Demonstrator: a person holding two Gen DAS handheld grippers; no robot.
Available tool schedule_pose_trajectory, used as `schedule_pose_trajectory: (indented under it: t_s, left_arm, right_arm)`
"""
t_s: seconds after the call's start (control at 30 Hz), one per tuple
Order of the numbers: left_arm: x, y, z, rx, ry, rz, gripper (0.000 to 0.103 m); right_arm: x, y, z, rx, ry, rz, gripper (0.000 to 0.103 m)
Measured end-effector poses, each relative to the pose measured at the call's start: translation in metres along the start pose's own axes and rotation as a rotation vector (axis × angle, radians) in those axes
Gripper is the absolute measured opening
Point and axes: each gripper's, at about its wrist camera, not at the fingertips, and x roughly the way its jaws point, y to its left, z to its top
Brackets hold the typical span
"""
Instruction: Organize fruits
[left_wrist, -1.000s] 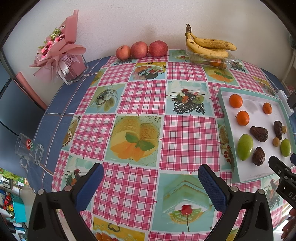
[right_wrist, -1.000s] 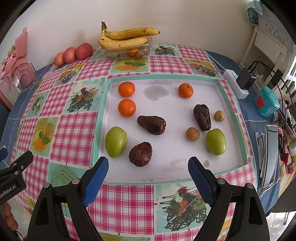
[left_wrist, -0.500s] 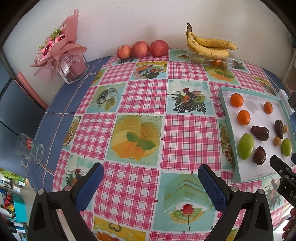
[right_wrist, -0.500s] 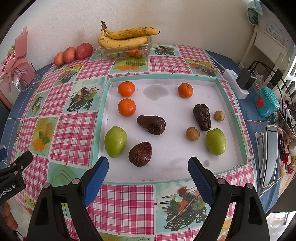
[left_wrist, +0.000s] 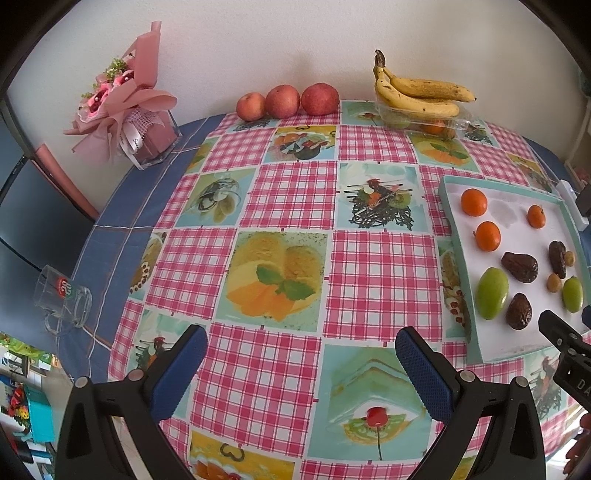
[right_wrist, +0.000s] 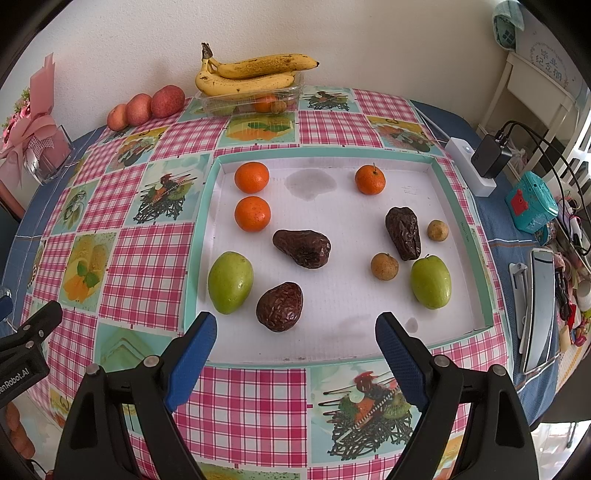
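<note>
A white tray with a teal rim lies on the checked tablecloth. In it are three oranges, three dark wrinkled avocados, two green fruits and two small brown round fruits. My right gripper is open and empty over the tray's near edge, just short of the nearest avocado. My left gripper is open and empty over the tablecloth, left of the tray.
Bananas lie on a clear plastic box at the back. Three red apples sit by the wall. A pink bouquet and a glass mug are on the left. A power strip with charger and clutter are on the right.
Almost nothing has moved. The left wrist view has shifted very slightly; both grippers stay open.
</note>
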Motion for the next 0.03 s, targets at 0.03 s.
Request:
schedule_pose_trajectory:
  t_s: [0.03]
  left_arm:
    - [0.0006,-0.0004,0.0001,0.002,0.003,-0.005,0.103]
  right_arm:
    - [-0.0001,0.0009,0.0008,-0.001,0.0,0.0,0.088]
